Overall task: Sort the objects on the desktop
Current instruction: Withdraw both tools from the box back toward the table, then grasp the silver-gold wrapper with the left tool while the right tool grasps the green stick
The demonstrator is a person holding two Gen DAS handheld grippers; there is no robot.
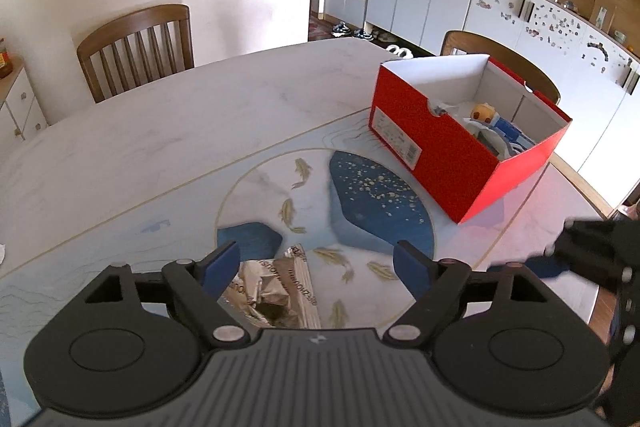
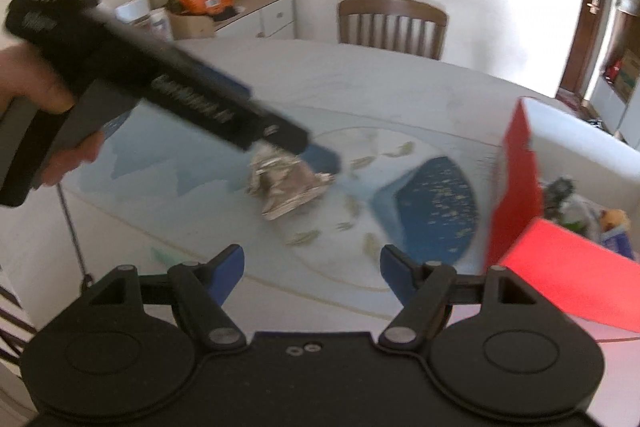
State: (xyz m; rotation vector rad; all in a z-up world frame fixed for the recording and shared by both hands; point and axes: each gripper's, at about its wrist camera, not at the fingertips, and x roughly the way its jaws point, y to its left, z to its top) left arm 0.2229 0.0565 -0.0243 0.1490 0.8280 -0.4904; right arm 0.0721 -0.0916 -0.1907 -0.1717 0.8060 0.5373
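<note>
Two hand-held grippers are seen above a pale marble-patterned table (image 1: 168, 115) that carries a light blue printed mat with gold fish and dark blue patches (image 1: 360, 195).

Left gripper (image 1: 316, 259): black body, blue-padded fingers. The jaws are set wide apart. A crumpled silver foil wrapper with printed lettering (image 1: 272, 287) lies on the mat between the fingers, nearer the left pad; whether that pad touches it cannot be told, and the right pad is clear of it. In the right wrist view the same left gripper (image 2: 316, 159) is seen from the side, blurred, held by a hand (image 2: 44, 115) at the left edge, its fingertips at the foil wrapper (image 2: 288, 183).

Right gripper (image 2: 312, 261): the jaws are likewise held wide, with nothing between the blue pads. It is positioned above the near edge of the mat (image 2: 200, 195), well apart from the wrapper. In the left wrist view it appears only as a blurred black shape at the right edge (image 1: 596, 251).

An open red cardboard box with a white interior (image 1: 452, 147) stands on the table at the far right of the mat. Several small items are seen inside it, among them a yellow-orange toy and blue-and-white pieces; these are too small to identify. The red box (image 2: 520, 167) is seen close to the right gripper's right side.

Two brown wooden slat-backed chairs (image 1: 136, 47) are placed at the far side of the table.
</note>
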